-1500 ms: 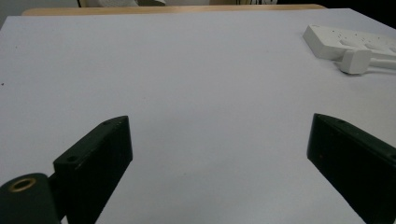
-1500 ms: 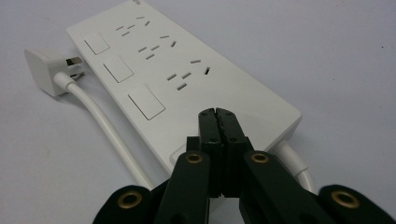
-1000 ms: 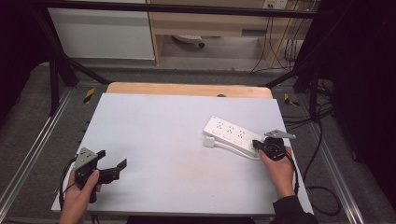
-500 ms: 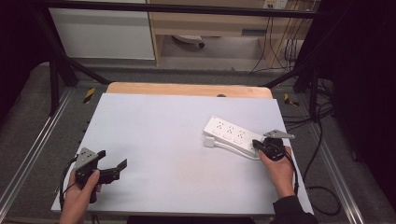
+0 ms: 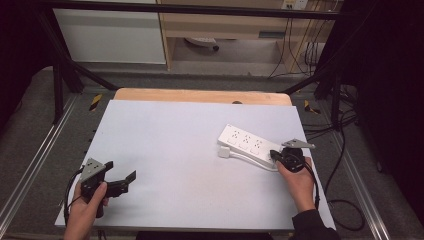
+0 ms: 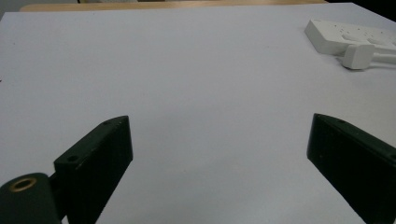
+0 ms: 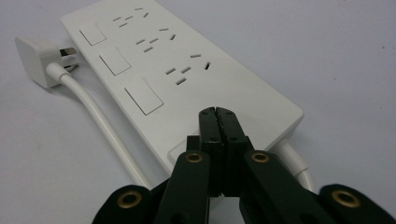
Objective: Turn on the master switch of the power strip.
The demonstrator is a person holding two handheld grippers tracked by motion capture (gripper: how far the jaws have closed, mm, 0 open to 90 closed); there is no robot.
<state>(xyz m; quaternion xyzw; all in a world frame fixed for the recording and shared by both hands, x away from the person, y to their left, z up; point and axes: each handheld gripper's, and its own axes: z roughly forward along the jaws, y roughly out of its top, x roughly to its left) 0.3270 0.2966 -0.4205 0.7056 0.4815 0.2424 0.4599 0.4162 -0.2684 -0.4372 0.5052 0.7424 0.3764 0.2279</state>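
A white power strip (image 5: pixel 245 143) with three sockets and three switches lies at the table's right, also seen as the power strip (image 7: pixel 177 74) up close. Its white cable (image 7: pixel 102 123) runs alongside and ends in a loose plug (image 7: pixel 37 60) lying beside the far end. My right gripper (image 7: pixel 218 112) is shut, jaws pressed together with nothing between them, tips over the strip's near end. In the high view the right gripper (image 5: pixel 289 156) sits at that end. My left gripper (image 5: pixel 120 182) rests open near the front left edge, its jaws wide apart over bare table (image 6: pixel 205 93).
The grey table top (image 5: pixel 175 150) has a wooden strip (image 5: pixel 200 96) along its far edge. Black frame bars and cables stand around it, with shelving behind. The power strip (image 6: pixel 350 35) and plug (image 6: pixel 357 56) lie far to the right of the left gripper.
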